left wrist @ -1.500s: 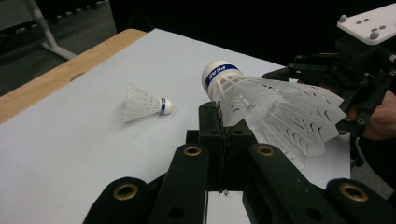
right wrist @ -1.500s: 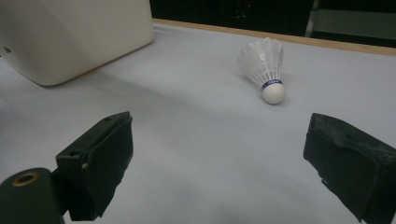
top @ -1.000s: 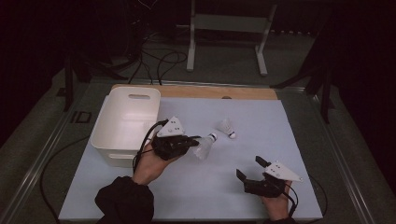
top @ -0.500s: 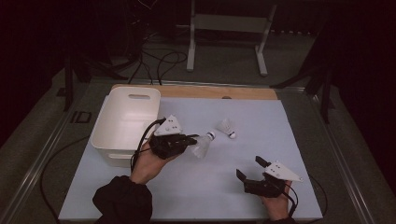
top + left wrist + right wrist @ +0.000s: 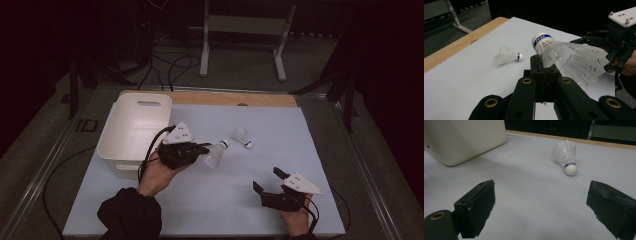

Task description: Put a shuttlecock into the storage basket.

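The left gripper [image 5: 200, 150] has its fingers clamped on the skirt of a white plastic shuttlecock with a blue-banded cork [image 5: 564, 53], held above the pale blue worktop [image 5: 200, 200] just beside the white plastic bin [image 5: 125, 135]. A second white feathered shuttlecock [image 5: 241, 136] lies on the worktop nearby. The right gripper [image 5: 270, 184] rests near the front edge, its fingers spread wide and holding nothing.

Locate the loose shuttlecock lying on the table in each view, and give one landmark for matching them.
High view: the loose white plastic shuttlecock with a blue band lies right of centre on the pale blue table mat.
Left gripper view: it lies left of centre, cork pointing right.
Right gripper view: upper right of centre, cork toward the camera.
Shared landmark: the wooden strip along the mat's far edge.
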Demonstrator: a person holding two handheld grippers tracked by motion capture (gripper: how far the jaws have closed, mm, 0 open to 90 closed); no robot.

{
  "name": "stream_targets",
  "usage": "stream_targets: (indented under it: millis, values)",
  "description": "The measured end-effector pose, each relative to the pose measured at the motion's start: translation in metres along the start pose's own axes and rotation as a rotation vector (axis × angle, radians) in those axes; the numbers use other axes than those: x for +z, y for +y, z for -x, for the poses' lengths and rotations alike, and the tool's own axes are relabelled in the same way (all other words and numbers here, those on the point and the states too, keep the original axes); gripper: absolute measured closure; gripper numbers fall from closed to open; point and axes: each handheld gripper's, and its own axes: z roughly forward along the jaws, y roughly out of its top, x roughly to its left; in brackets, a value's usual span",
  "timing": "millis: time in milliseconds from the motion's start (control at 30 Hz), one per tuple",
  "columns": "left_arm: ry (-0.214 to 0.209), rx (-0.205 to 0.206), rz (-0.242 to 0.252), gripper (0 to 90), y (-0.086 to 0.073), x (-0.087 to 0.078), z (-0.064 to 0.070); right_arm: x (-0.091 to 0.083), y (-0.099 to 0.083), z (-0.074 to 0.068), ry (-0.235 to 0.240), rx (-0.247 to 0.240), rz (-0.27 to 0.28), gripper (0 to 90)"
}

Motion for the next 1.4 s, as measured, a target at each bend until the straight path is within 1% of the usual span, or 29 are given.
stream_targets:
  millis: [633,733,800,1067,1167,1400]
  values:
    - [0.008,0.004,0.001,89.8,0.001,-0.005,-0.004,0.000,0.000,0.000,0.002,0.006,0.002,8.1]
    - [0.012,0.005,0.001,89.8,0.001,-0.006,-0.005,0.000,0.000,0.000,-0.004,0.007,0.002,8.1]
    - [0.016,0.003,0.000,89.8,0.001,-0.007,-0.005,0.000,0.000,0.000,0.003,0.008,0.003,8.1]
    - [0.022,0.001,0.002,89.8,0.001,-0.008,-0.007,0.000,0.000,0.001,-0.003,0.003,0.003,8.1]
    - [0.027,-0.005,0.008,89.8,0.001,-0.010,-0.008,0.000,0.000,0.000,0.001,0.005,0.004,8.1]
    - [0.031,-0.007,0.005,89.8,0.000,-0.011,-0.010,0.000,0.000,0.000,0.001,0.005,0.002,8.1]
